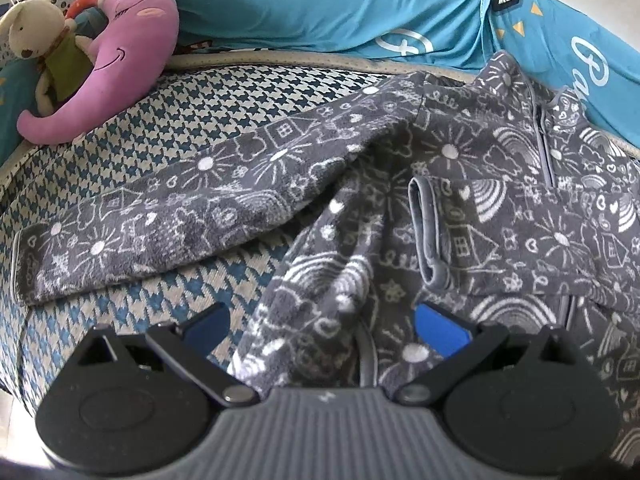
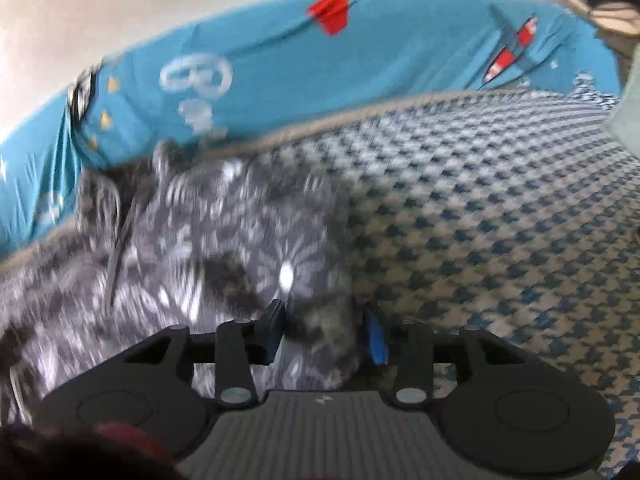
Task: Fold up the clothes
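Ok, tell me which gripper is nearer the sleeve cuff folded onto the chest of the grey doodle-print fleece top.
Left. The left gripper hangs open just below the folded cuff. The right gripper is at the top's far edge; that cuff isn't in its view.

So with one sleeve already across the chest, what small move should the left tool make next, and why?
Probably reach left for the outstretched sleeve and fold it over the jacket. That sleeve lies flat on the checked cover, while the other sleeve already lies across the front. The left tool is open over the hem; the right tool view is blurred.
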Demonstrator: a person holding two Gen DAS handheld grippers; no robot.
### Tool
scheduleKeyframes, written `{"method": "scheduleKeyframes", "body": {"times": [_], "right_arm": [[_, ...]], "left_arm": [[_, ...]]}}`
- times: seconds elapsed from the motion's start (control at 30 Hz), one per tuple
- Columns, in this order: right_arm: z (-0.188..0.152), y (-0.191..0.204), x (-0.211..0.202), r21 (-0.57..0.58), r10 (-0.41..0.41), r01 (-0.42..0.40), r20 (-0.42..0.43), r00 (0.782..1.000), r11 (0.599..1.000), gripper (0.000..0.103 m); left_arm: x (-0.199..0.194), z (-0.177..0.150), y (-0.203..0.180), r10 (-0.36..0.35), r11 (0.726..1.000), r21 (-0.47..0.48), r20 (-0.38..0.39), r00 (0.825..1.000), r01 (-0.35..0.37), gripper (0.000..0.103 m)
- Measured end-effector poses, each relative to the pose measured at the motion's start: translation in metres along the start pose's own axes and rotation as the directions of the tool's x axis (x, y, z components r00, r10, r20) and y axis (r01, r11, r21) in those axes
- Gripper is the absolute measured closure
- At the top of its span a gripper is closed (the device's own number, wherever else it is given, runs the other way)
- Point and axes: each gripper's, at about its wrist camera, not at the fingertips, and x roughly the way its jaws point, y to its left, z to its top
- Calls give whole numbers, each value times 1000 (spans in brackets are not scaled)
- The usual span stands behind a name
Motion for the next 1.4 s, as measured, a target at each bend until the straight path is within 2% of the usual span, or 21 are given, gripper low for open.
{"method": "scheduleKeyframes", "body": {"times": [0.07,0.2,0.4,0.5,0.97,1.13,1.2,1.23,1.27,1.33,1.4], "right_arm": [[3,-4,-7,18,7,-7,38,999,1000,59],[8,-4,-6,10,32,-33,63,998,999,59],[9,-2,1,-40,42,-39,76,996,998,58],[9,-4,8,-51,34,-30,82,996,998,54],[31,-21,39,39,71,-75,83,994,996,53],[34,-19,54,29,83,-84,45,996,996,53],[33,-17,60,34,98,-99,25,995,995,65],[32,-16,62,33,111,-111,20,994,993,79],[32,-13,62,28,111,-111,25,994,993,85],[32,-10,58,20,95,-96,50,994,995,93],[33,-8,52,16,66,-67,89,994,998,94]], "left_arm": [[0,0,1,7,1000,-1,1,1000,-7,0],[1,0,4,0,1000,-17,-6,1000,0,0],[2,1,1,-2,1000,-19,-9,1000,2,0],[4,1,-1,-4,1000,-22,-13,1000,3,0],[8,1,-14,-38,999,-14,-34,999,38,0],[11,2,-16,-50,999,-17,-48,998,49,0],[12,3,-16,-48,999,-22,-51,998,47,0],[13,4,-16,-48,999,-24,-53,997,47,0],[14,4,-16,-49,999,-25,-57,997,47,0],[15,5,-17,-52,998,-26,-61,997,51,0],[14,4,-19,-55,998,-23,-62,997,53,0]]}}
